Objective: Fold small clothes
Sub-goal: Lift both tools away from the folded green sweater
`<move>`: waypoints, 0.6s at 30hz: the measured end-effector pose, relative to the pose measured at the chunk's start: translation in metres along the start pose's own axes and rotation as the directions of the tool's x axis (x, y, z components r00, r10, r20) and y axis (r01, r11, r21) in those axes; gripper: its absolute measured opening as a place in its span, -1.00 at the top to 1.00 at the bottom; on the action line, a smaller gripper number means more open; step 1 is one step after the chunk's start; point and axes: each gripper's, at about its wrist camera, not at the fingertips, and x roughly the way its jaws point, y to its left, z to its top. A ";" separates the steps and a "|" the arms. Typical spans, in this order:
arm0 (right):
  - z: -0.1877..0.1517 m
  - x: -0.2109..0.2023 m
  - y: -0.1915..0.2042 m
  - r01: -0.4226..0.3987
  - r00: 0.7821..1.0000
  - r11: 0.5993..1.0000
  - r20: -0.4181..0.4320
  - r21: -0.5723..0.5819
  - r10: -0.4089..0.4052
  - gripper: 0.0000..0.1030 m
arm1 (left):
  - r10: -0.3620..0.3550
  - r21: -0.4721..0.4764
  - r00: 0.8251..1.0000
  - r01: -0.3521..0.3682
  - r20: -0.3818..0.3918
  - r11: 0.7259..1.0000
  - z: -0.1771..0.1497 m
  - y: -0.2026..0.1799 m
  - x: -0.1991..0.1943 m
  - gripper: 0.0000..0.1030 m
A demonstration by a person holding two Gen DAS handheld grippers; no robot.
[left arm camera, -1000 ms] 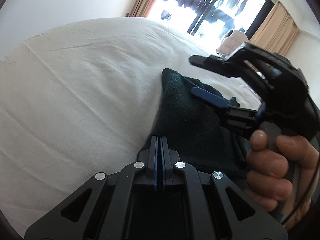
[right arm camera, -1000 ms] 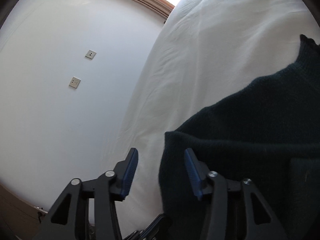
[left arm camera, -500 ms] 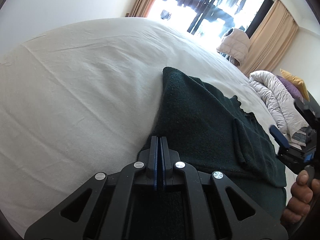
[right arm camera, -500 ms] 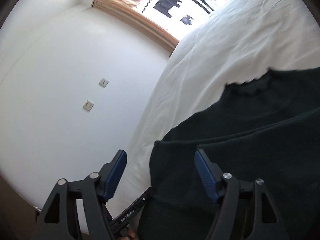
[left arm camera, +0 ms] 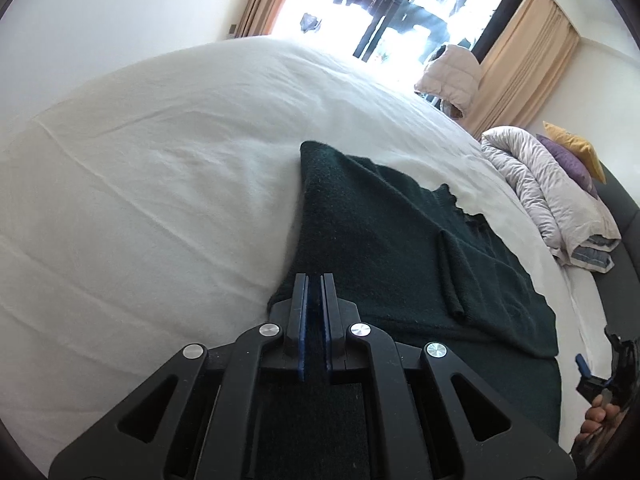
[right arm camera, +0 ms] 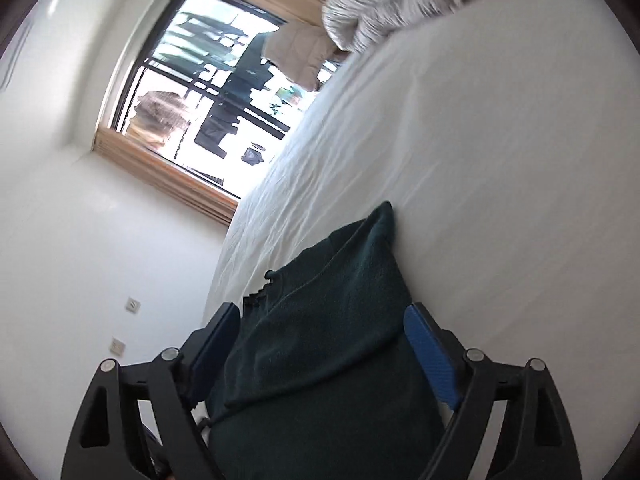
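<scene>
Left tool (left arm camera: 314, 292) nearly closed over dark green garment (left arm camera: 384, 240), folded on white bed (left arm camera: 160, 200). Right tool (left arm camera: 600, 376) at far right edge. Crumpled duvet (left arm camera: 536, 184) beyond.

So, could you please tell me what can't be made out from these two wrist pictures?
- Left wrist view: the near part of the dark green garment is hidden behind the left tongs.
- Same view: the right tongs are cut off by the picture's edge.
- Right wrist view: the crumpled duvet is motion-blurred and cropped at the top.
</scene>
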 end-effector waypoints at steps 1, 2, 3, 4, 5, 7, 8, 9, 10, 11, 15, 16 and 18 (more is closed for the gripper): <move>-0.008 -0.015 0.015 0.039 0.999 0.996 0.007 -0.084 -0.038 -0.70 | -0.016 0.019 1.000 0.016 0.026 1.000 0.000 -0.003 -0.016 0.81; -0.018 -0.030 0.028 0.074 0.997 0.983 0.016 -0.169 -0.073 -0.71 | -0.044 0.055 0.998 0.041 0.052 0.998 -0.001 -0.008 -0.035 0.67; -0.028 -0.046 0.036 0.105 0.994 0.963 0.027 -0.248 -0.102 -0.72 | -0.053 0.102 0.996 0.046 0.073 0.994 -0.004 -0.013 -0.053 0.34; -0.040 -0.060 0.044 0.129 0.992 0.940 0.039 -0.316 -0.123 -0.81 | -0.055 0.144 0.994 0.042 0.093 0.989 -0.009 -0.018 -0.070 0.05; -0.052 -0.072 0.053 0.147 0.989 0.917 0.051 -0.370 -0.138 -0.93 | -0.074 0.190 0.989 0.049 0.125 0.981 -0.016 -0.023 -0.090 -0.54; -0.073 -0.101 0.060 0.173 0.985 0.875 0.079 -0.451 -0.154 -1.00 | -0.117 0.285 0.970 0.053 0.211 0.957 -0.035 -0.031 -0.133 -0.86; -0.083 -0.112 0.065 0.182 0.983 0.855 0.092 -0.486 -0.157 -1.00 | -0.133 0.342 0.965 0.049 0.226 0.938 -0.045 -0.035 -0.149 -0.87; -0.092 -0.124 0.069 0.191 0.982 0.832 0.106 -0.521 -0.160 -1.00 | -0.149 0.404 0.962 0.045 0.228 0.913 -0.056 -0.039 -0.163 -0.87; -0.101 -0.134 0.071 0.202 0.979 0.811 0.121 -0.548 -0.162 -1.00 | -0.155 0.469 0.960 0.028 0.235 0.883 -0.071 -0.042 -0.177 -0.87; -0.108 -0.147 0.065 0.213 0.977 0.794 0.133 -0.570 -0.167 -1.00 | -0.152 0.519 0.958 0.004 0.242 0.855 -0.084 -0.044 -0.188 -0.87; -0.138 -0.180 0.066 0.273 0.962 0.701 0.170 -0.659 -0.215 -1.00 | -0.146 0.688 0.964 -0.047 0.221 0.724 -0.140 -0.044 -0.219 -0.87; -0.147 -0.185 0.066 0.289 0.956 0.663 0.171 -0.690 -0.239 -0.99 | -0.141 0.725 0.969 -0.052 0.203 0.687 -0.154 -0.041 -0.223 -0.87; -0.165 -0.191 0.064 0.305 0.945 0.583 0.164 -0.753 -0.283 -0.91 | -0.128 0.776 0.976 -0.058 0.176 0.628 -0.176 -0.037 -0.228 -0.87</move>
